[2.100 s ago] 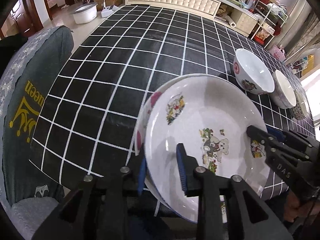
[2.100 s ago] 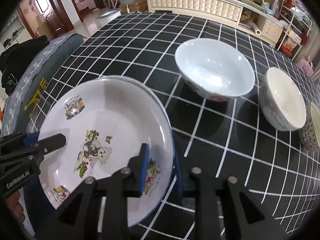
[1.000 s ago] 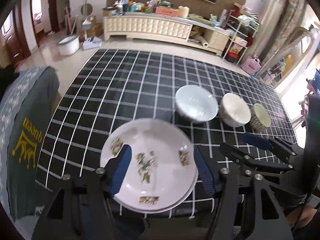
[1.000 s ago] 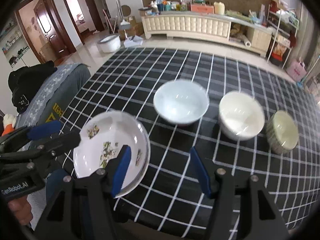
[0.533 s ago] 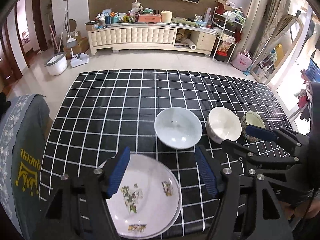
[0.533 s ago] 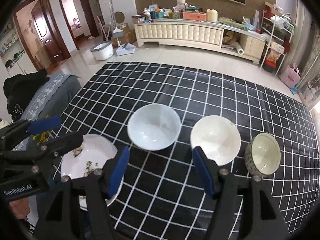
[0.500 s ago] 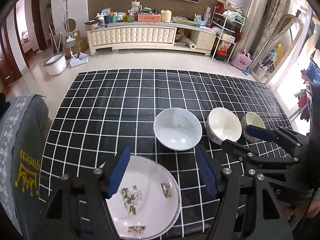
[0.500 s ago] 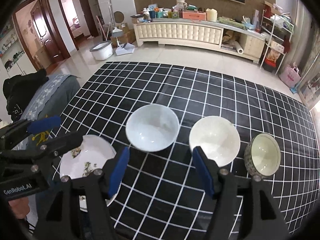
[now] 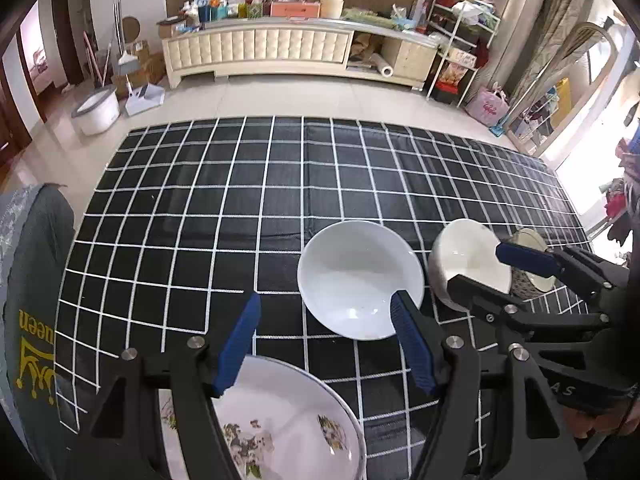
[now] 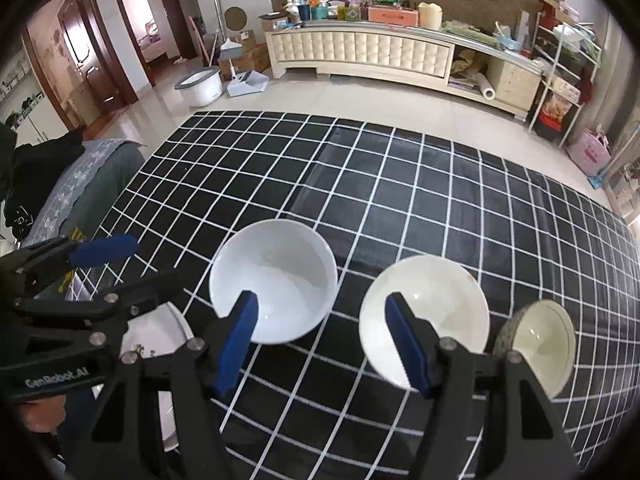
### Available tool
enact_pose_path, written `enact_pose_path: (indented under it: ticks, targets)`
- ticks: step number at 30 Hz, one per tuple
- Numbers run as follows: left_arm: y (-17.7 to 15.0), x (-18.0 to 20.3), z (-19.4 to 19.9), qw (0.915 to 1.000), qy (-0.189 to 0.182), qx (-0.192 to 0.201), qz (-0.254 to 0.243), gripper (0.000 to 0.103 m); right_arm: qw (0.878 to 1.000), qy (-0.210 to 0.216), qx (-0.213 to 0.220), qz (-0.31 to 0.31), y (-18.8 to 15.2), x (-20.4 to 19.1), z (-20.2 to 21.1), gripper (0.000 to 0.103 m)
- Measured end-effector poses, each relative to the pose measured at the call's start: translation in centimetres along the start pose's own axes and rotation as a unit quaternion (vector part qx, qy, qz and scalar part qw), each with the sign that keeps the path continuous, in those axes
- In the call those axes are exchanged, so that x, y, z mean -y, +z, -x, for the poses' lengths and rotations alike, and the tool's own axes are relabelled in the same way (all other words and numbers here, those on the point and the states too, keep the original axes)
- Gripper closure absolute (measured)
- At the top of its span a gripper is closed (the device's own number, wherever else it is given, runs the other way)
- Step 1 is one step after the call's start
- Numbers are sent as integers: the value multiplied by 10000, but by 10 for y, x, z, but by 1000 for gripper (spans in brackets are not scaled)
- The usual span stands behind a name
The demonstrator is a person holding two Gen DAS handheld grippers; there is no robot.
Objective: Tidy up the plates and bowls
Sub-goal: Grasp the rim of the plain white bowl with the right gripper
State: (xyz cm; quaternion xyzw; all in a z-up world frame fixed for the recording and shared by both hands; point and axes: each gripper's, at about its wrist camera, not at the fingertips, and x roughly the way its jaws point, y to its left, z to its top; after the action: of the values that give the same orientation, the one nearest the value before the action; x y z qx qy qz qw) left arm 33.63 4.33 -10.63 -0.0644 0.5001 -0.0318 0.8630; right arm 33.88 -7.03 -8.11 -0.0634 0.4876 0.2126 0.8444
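The shallow white cartoon-print plate (image 9: pixel 280 420) sits at the near edge of the black grid-cloth bench (image 9: pixel 280 184), overhanging I think, so a knock could tip it off. Beyond it to the right: glossy white bowl (image 9: pixel 360 280), cream bowl (image 10: pixel 424 316), small patterned bowl (image 10: pixel 540 340). My left tongs (image 9: pixel 324 344) and right tongs (image 10: pixel 324 340) both gape empty; stacking carelessly could chip rims.

A home living room: cluttered tufted sideboard (image 10: pixel 360 54), mop bucket (image 10: pixel 200 86).
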Motion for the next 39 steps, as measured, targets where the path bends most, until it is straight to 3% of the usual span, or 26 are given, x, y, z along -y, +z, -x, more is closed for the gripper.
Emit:
enact_pose_path:
  ticks: [8,11,13,17,21,28,36,39]
  targets:
    - [-2,-20,-45,9986,69,-439,297,37,9994,120,-252,213,12,2,-39,33]
    - [-2,-24,-58,9978,68,-565,345,43,9987,151,-336,364,14,-2,-52,35]
    - [-2,-26,-64,9972,39,-626,404,49,9980,84,-451,435,14,-3,-61,46]
    - [-1,-29,-71,9964,-52,-649,536,64,9979,18,-575,287,13,4,-72,54]
    - [-2,-22,-81,9963,-56,-743,425,70,9975,40,-643,295,10,3,-81,64]
    - [-2,-25,-95,9950,-68,-912,408,84,9967,-34,-784,186,5,8,-90,91]
    - [-4,-11,-96,9950,38,-978,201,91,9974,-199,-689,94,1,2,-85,91]
    - [-7,-13,-93,9946,-115,-990,306,92,9982,-138,-591,-36,0,7,-77,93]
